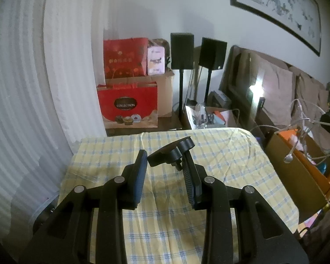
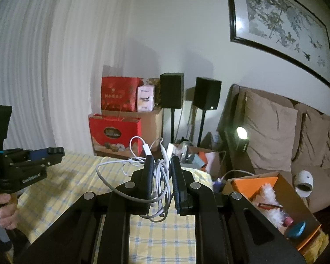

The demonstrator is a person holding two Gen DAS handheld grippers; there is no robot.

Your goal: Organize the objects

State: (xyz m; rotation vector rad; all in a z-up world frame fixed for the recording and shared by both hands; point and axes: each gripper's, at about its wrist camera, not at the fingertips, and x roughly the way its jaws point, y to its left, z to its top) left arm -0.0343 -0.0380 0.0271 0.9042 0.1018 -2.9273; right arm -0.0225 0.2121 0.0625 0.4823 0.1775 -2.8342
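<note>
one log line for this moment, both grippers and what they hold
left hand-held gripper: open, black knob at one finger | right hand-held gripper: shut on white cables | above checked cloth | box at right

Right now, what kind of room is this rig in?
Most likely a lived-in home living room, cluttered with storage. A brown sofa with cushions stands under a framed painting, two black speakers on stands sit by the wall, and gift bags are stacked on cardboard boxes.

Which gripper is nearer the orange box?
Right. The right gripper, shut on cables, is just beside the orange box; the left gripper is farther over the cloth.
</note>
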